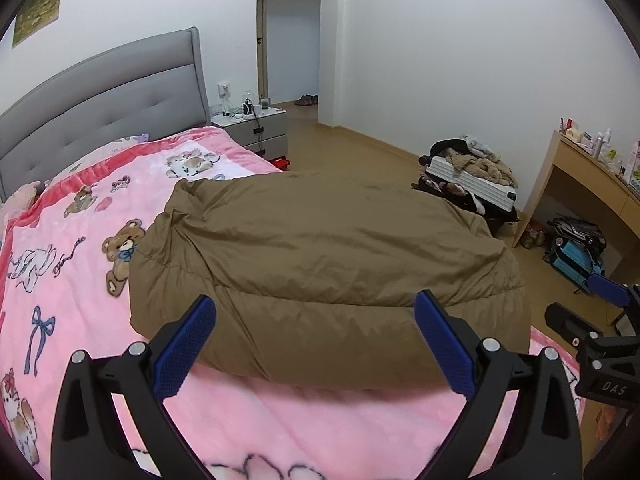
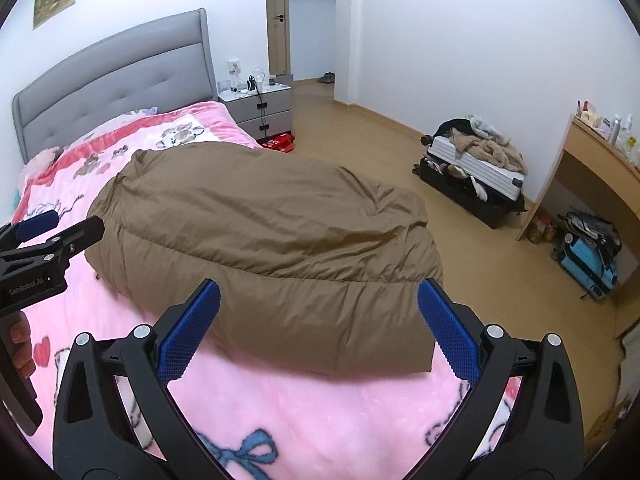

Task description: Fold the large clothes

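A large brown puffy coat (image 1: 320, 264) lies folded in a thick bundle on the pink cartoon blanket (image 1: 80, 280); it also shows in the right wrist view (image 2: 264, 240). My left gripper (image 1: 316, 312) is open and empty, just above the coat's near edge. My right gripper (image 2: 320, 300) is open and empty over the coat's near right corner. The right gripper also shows at the right edge of the left wrist view (image 1: 600, 312), and the left gripper at the left edge of the right wrist view (image 2: 52, 232).
A grey headboard (image 1: 104, 92) stands at the far end of the bed. A nightstand (image 1: 256, 128) is beside it. An open suitcase with clothes (image 1: 472, 176), a wooden desk (image 1: 588, 184) and a blue bag (image 1: 576, 252) are on the right.
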